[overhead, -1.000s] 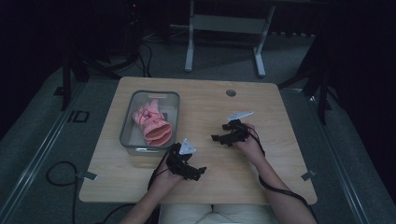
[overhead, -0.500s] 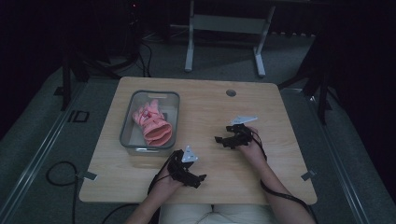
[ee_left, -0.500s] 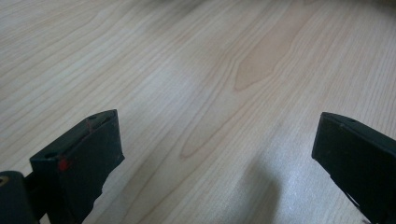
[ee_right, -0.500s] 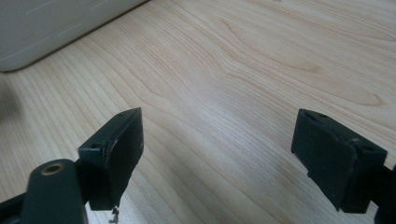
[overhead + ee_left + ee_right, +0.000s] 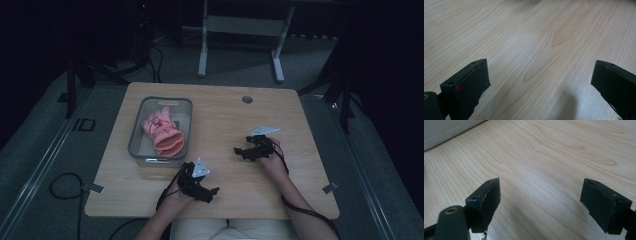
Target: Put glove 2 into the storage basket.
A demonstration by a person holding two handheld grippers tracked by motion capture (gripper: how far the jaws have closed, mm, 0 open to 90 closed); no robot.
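Note:
A clear plastic bin (image 5: 136,131) stands on the left part of the wooden table (image 5: 220,120), and a pink glove (image 5: 164,131) lies inside it. My left gripper (image 5: 214,192) rests near the table's front edge, just right of the bin's near corner. Its jaws stand wide apart over bare wood (image 5: 541,62), so it is open and holds nothing. My right gripper (image 5: 239,151) sits right of the table's middle and points left. It is open too, with bare wood (image 5: 541,187) between its jaws.
A round grommet hole (image 5: 247,99) marks the table's far edge. Behind the table, on the grey carpet, stands a metal frame (image 5: 240,30). A cable (image 5: 65,185) lies on the floor at the front left. The bin's wall (image 5: 446,130) shows in the right gripper view.
Both hands have drawn back toward the table's front edge. The left gripper has shifted slightly right. The bin and the glove have not moved.

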